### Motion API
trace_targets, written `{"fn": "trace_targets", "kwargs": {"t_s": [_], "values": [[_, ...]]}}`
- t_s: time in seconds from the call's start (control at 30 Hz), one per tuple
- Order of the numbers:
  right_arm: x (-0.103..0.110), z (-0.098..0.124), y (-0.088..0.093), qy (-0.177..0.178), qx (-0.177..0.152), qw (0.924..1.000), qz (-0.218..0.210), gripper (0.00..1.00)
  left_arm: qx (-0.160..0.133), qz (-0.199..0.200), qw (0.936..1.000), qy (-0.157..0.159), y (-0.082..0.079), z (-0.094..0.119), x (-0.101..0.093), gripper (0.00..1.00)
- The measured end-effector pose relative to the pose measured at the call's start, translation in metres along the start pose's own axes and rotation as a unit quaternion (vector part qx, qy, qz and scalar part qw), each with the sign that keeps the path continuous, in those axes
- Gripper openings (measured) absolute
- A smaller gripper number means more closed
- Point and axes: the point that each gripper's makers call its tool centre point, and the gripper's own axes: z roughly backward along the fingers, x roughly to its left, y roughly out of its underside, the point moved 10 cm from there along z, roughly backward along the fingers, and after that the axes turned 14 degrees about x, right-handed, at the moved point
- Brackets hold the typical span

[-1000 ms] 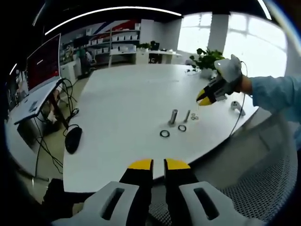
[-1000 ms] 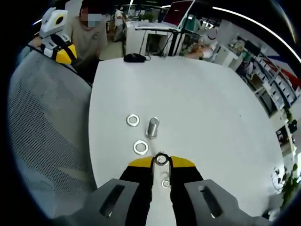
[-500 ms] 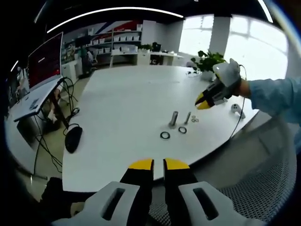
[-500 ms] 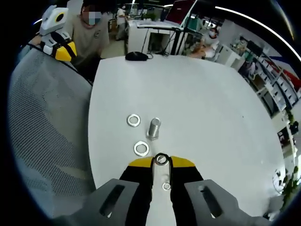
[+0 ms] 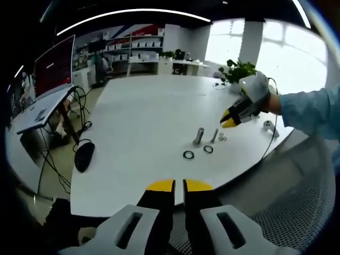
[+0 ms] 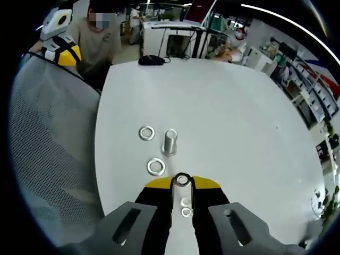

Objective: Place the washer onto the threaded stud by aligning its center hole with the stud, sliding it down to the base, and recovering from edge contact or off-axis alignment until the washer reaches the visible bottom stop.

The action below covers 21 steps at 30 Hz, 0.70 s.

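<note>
No text, label or number can be read — the distant red screen (image 5: 53, 66) is blurred.

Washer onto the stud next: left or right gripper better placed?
Right. The right gripper is already shut on a washer at its tips, just short of the stud. The left gripper sits back at the table edge, jaws together with nothing seen between them.

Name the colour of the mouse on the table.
Black. The mouse shows best in the left gripper view, near the table edge.
</note>
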Motion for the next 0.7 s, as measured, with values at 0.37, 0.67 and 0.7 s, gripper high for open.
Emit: {"fn": "trace_targets", "kwargs": {"t_s": [0.37,0.67,0.7], "values": [[-0.001,-0.007,-0.004,-0.009,0.016,0.9997,0.013,0.14,-0.006,-0.001,1.0000,0.001,-0.001,0.000,0.000,0.01],[-0.002,-0.015,-0.008,-0.017,0.030,0.9993,0.017,0.14,-0.001,0.003,1.0000,0.002,0.000,0.000,0.000,0.02],[-0.003,-0.015,-0.008,-0.018,0.031,0.9992,0.017,0.14,0.000,0.004,1.0000,0.002,0.000,0.000,0.000,0.02]]}}
